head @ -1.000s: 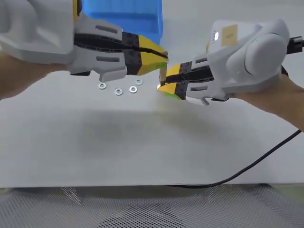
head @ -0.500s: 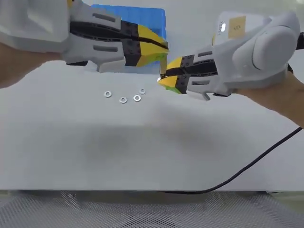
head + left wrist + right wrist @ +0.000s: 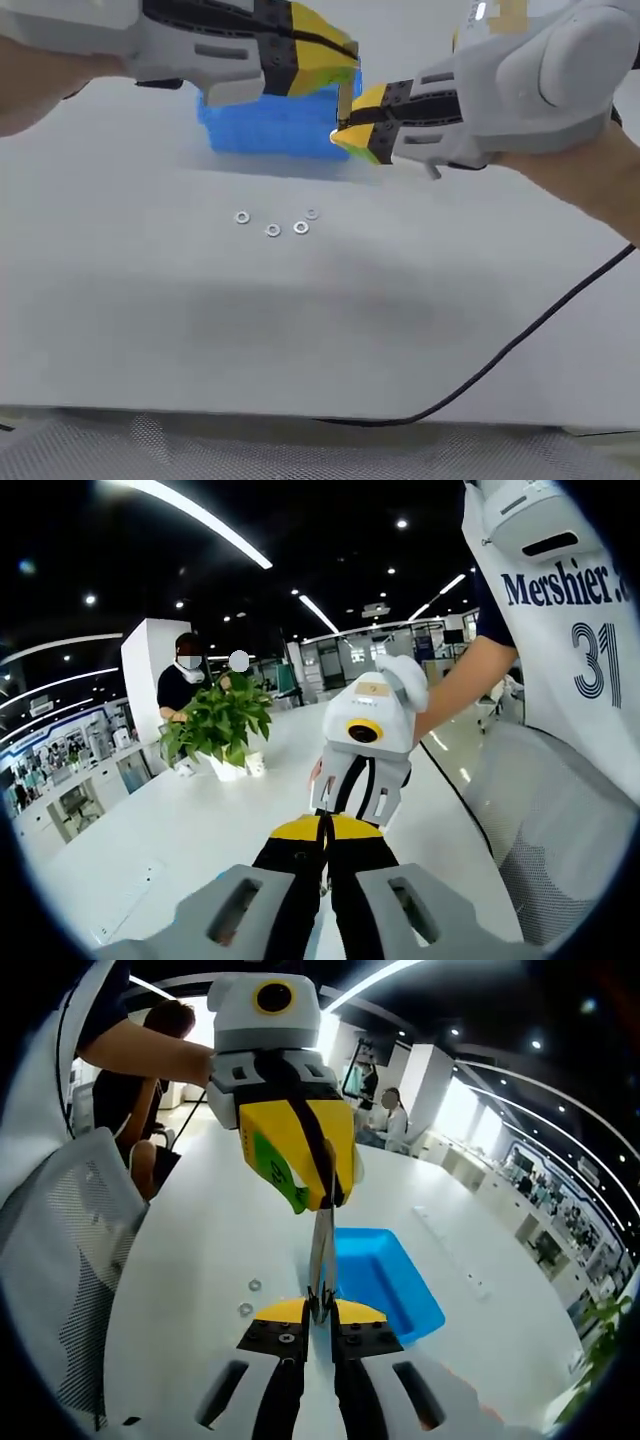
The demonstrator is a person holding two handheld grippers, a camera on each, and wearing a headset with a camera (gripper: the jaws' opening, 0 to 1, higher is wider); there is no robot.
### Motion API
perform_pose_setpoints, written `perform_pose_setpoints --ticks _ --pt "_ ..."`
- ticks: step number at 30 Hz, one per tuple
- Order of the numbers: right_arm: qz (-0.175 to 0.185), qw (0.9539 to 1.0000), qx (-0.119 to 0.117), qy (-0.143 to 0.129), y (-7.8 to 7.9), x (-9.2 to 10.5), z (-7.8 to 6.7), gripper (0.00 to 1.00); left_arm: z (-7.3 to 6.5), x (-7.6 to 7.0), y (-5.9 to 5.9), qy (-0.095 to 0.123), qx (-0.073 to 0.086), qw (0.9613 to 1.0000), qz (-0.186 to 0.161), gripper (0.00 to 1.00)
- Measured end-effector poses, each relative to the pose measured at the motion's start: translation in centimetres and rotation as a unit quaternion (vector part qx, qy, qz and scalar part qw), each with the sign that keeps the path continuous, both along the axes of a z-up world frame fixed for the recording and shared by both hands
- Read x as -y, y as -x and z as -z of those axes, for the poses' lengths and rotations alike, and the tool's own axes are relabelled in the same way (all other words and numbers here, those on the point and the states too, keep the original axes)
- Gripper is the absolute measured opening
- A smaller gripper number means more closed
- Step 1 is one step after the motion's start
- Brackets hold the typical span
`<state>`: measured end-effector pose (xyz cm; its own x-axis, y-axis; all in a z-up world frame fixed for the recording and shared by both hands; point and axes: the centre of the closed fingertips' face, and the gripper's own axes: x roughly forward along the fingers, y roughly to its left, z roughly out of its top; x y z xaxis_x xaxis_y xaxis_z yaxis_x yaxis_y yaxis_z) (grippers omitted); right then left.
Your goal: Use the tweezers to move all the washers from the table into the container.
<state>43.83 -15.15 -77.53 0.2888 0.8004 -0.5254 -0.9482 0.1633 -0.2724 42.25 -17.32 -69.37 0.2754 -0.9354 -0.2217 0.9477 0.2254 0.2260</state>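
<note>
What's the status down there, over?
Aloft, left gripper and right gripper both shut on tweezers. Four washers lie on table. Path to container clear.

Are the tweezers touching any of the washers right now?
Apart. Head view: the tweezers, held up between left hand-held gripper and right hand-held gripper, clear the washers on the table.

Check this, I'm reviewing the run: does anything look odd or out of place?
Nothing spilled or damaged. One oddity: the tweezers are pinched at both ends, by the left gripper and the right gripper, in the air, while four washers lie outside the blue container.
</note>
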Motion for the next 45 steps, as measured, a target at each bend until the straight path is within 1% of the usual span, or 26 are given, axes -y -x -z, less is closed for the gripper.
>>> perform_pose_setpoints --ticks 3,6,9,12,15,18,19,22,23,24,25,26,28,32,34,35,36,40,44,45 --pt "0.0 1.0 0.004 -0.005 -0.6 -0.5 -0.5 0.09 -0.4 -0.5 -0.6 0.0 0.005 1.0 -0.004 0.03" --pt "-0.003 0.9999 0.011 -0.001 -1.2 -0.8 -0.8 0.09 -0.5 -0.9 -1.1 -0.002 0.011 0.9999 -0.008 0.03" --pt "-0.004 0.9998 0.018 0.0 -1.9 -1.2 -1.2 0.09 -0.9 -1.3 -1.8 0.001 0.015 0.9998 -0.013 0.03" --pt "-0.003 0.9997 0.025 -0.001 -2.9 -1.5 -1.5 0.09 -1.1 -1.7 -2.8 0.003 0.021 0.9996 -0.019 0.03" --pt "-0.002 0.9996 0.028 -0.002 -3.7 -1.9 -1.5 0.09 -1.1 -2.0 -3.7 0.002 0.024 0.9994 -0.023 0.03" --pt "0.0 0.9995 0.031 0.0 -4.6 -2.2 -1.3 0.09 -0.8 -2.3 -4.6 0.001 0.024 0.9994 -0.026 0.03" --pt "-0.001 0.9995 0.031 0.002 -5.3 -2.1 -1.0 0.09 -0.6 -2.4 -5.0 0.002 0.023 0.9994 -0.027 0.03" --pt "-0.007 0.9994 0.032 0.007 -5.9 -2.3 -0.3 0.09 -0.1 -2.5 -5.6 0.001 0.02 0.9994 -0.028 0.03" --pt "-0.009 0.9995 0.031 0.008 -6.7 -2.1 0.2 0.09 0.2 -2.5 -5.8 -0.001 0.018 0.9994 -0.028 0.03" --pt "-0.01 0.9995 0.03 0.009 -6.8 -2.1 0.3 0.09 0.4 -2.5 -5.9 -0.002 0.017 0.9995 -0.028 0.03" --pt "-0.011 0.9995 0.029 0.01 -7.4 -2.0 0.7 0.09 0.6 -2.5 -6.1 -0.004 0.015 0.9995 -0.028 0.03" --pt "-0.012 0.9995 0.028 0.01 -7.6 -2.0 0.9 0.09 0.8 -2.6 -6.2 -0.004 0.014 0.9995 -0.028 0.03" --pt "-0.012 0.9995 0.029 0.011 -7.9 -2.1 0.8 0.09 1.1 -2.6 -6.4 -0.004 0.013 0.9995 -0.028 0.03" --pt "-0.008 0.9994 0.029 0.015 -9.1 -2.0 1.9 0.09 1.8 -2.6 -7.2 -0.004 0.011 0.9995 -0.029 0.03" --pt "-0.008 0.9995 0.023 0.021 -9.1 -2.0 2.6 0.09 2.5 -2.6 -7.5 -0.007 0.007 0.9995 -0.029 0.03" --pt "-0.008 0.9994 0.023 0.024 -8.7 -2.1 2.7 0.09 2.7 -2.6 -7.6 -0.008 0.005 0.9995 -0.029 0.03" --pt "-0.008 0.9994 0.02 0.026 -8.7 -2.0 3.1 0.09 3.1 -2.5 -7.6 -0.009 0.002 0.9996 -0.028 0.03" --pt "-0.001 0.9994 0.011 0.033 -9.3 -1.7 4.4 0.09 4.0 -2.4 -7.9 -0.009 -0.006 0.9995 -0.031 0.03" --pt "0.006 0.9995 0.002 0.032 -9.5 -1.6 5.1 0.09 4.6 -2.5 -8.2 -0.007 -0.013 0.9992 -0.036 0.03" --pt "0.007 0.9995 0.0 0.032 -9.3 -1.7 5.0 0.09 4.9 -2.6 -8.3 -0.006 -0.018 0.9991 -0.038 0.03"
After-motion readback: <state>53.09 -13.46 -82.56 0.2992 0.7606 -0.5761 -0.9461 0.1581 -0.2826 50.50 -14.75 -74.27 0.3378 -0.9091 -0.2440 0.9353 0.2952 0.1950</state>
